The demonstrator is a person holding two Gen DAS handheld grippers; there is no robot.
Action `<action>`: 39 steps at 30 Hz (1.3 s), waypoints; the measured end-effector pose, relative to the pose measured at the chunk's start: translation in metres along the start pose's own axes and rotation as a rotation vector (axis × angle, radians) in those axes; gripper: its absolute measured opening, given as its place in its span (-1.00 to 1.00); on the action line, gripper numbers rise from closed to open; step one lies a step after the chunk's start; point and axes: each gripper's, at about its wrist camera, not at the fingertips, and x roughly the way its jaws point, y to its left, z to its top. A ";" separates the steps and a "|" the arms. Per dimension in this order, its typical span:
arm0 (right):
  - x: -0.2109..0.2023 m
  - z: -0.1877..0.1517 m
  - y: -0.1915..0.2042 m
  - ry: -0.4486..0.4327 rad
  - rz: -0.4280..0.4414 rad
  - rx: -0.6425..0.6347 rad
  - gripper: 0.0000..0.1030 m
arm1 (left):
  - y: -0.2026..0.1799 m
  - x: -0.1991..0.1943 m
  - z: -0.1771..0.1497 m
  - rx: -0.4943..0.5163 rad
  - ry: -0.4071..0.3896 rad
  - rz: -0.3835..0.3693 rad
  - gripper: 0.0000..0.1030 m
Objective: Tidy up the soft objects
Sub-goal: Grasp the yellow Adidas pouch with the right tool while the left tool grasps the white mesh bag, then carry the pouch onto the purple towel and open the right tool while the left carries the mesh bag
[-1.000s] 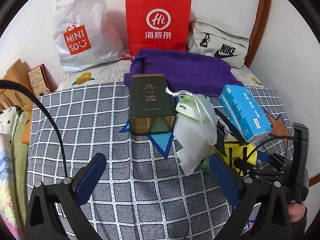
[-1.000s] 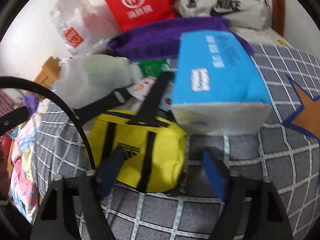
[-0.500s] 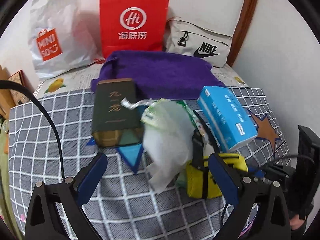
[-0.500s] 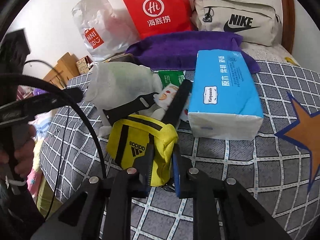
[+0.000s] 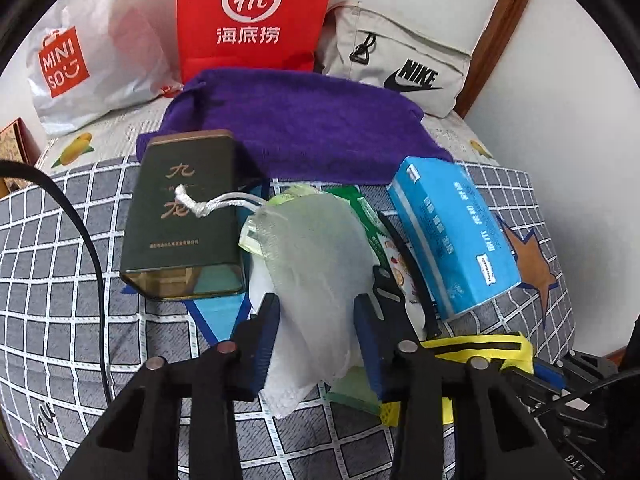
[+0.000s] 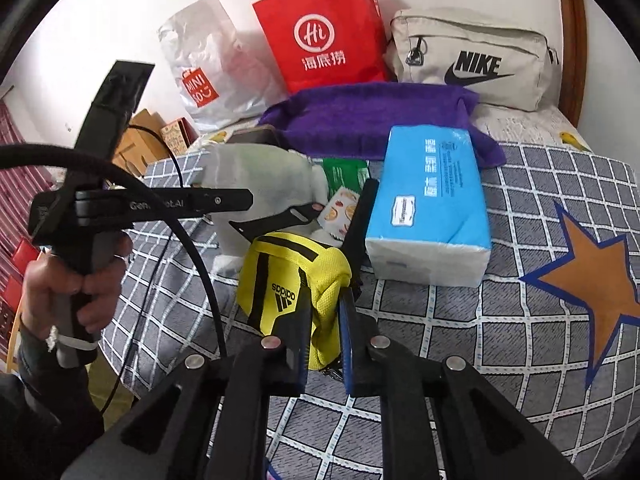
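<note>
Two shopping bags, two pouches, one towel, one tin

Even, soft indoor light, sharp focus, faint shadows, strong fisheye bending and black vignetted corners.

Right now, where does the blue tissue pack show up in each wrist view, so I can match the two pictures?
Left wrist: the blue tissue pack lies right of centre, angled, just right of the white mesh pouch.
Right wrist: it sits at centre right, directly behind the yellow Adidas bag.
Shared landmark: the purple towel lies just behind the pack in both views.
</note>
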 end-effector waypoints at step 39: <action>-0.025 0.100 -0.013 -0.149 -0.039 0.043 -0.78 | 0.033 -0.094 0.059 0.024 -0.180 0.008 -0.89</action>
